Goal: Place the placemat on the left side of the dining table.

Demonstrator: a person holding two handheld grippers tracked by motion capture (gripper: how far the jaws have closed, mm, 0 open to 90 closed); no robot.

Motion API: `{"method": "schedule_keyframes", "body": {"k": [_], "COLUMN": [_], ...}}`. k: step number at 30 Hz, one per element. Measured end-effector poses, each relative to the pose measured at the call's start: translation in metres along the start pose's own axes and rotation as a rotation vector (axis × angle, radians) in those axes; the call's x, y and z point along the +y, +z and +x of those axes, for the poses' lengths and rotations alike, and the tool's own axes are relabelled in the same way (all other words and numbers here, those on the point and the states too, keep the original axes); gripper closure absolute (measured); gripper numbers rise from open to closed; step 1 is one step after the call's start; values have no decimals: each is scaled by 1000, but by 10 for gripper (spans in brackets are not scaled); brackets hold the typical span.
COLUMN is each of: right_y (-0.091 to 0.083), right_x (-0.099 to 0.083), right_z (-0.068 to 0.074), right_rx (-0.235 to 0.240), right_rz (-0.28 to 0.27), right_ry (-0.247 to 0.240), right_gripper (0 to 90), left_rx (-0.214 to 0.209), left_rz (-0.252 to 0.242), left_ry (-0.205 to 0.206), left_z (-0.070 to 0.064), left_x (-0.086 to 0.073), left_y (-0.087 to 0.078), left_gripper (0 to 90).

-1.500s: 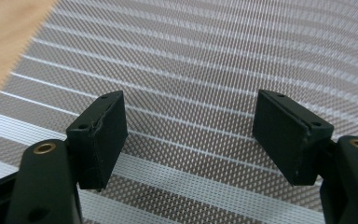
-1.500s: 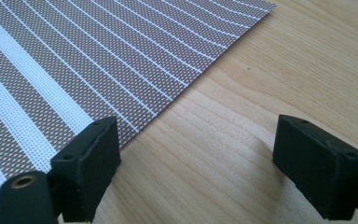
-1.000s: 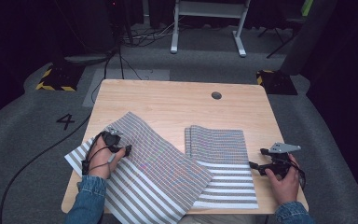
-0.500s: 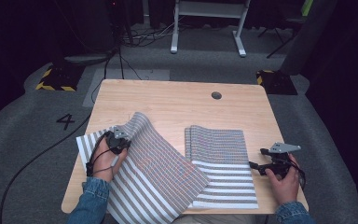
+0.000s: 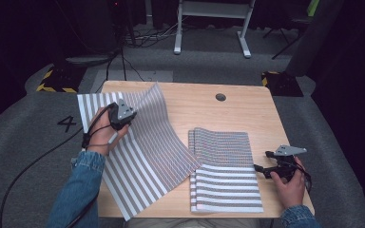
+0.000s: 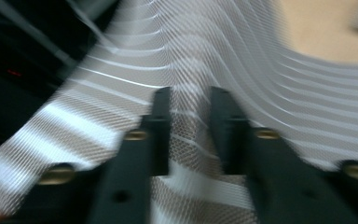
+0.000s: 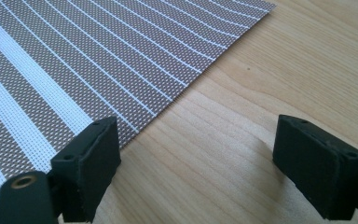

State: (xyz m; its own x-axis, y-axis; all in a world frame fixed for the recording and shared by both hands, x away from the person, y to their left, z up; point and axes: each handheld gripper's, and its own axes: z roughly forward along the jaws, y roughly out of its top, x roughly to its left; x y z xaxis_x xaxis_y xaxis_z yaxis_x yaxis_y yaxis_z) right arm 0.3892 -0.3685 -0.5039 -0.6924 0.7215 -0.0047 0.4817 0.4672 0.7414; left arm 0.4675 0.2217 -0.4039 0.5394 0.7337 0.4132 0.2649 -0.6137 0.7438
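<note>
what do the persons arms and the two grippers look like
Both forearms wear blue denim sleeves. The left gripper and right gripper are black, each topped by a grey three-cornered plate. A black cable loops beside the left one. The jaws are flat black blocks with brass-coloured screws.

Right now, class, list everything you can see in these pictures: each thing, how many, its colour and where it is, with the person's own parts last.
Table: one, light wood, centre of the high view.
Hole: one, dark, far side of the tabletop.
Lifted mat: one, grey and white stripes, left side of the table, far edge raised.
Flat mats: a small stack, count unclear, grey and white stripes, right side.
Stand: one, white, floor beyond the table.
Number 4: one, dark, floor at left.
Hazard tape: yellow and black, floor at far left.
Sleeves: two, blue denim, near edge.
Left claw: one, black, gripping the lifted mat.
Right claw: one, black, open, beside the flat mats.
</note>
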Motion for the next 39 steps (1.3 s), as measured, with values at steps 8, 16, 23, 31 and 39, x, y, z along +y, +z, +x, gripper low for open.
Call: {"method": "schedule_keyframes", "body": {"k": [8, 16, 23, 31, 39], "right_y": [0, 0, 0, 0, 0], "right_x": [0, 0, 0, 0, 0], "right_z": [0, 0, 0, 0, 0], "right_rx": [0, -2, -1, 2, 4], "right_rz": [1, -1, 1, 1, -2], "right_ry": [0, 3, -1, 0, 5], "right_gripper": [150, 150, 150, 150, 150], "left_rx": [-67, -285, -363, -370, -361], "left_rz": [46, 210, 353, 427, 497], "left_ry": [-181, -376, -298, -304, -292], "left_z": [-38, -104, -111, -122, -132], "left_x": [-11, -46, -66, -80, -92], "left_y": [0, -54, -89, -96, -94], "left_gripper": [293, 304, 296, 255, 223]}}
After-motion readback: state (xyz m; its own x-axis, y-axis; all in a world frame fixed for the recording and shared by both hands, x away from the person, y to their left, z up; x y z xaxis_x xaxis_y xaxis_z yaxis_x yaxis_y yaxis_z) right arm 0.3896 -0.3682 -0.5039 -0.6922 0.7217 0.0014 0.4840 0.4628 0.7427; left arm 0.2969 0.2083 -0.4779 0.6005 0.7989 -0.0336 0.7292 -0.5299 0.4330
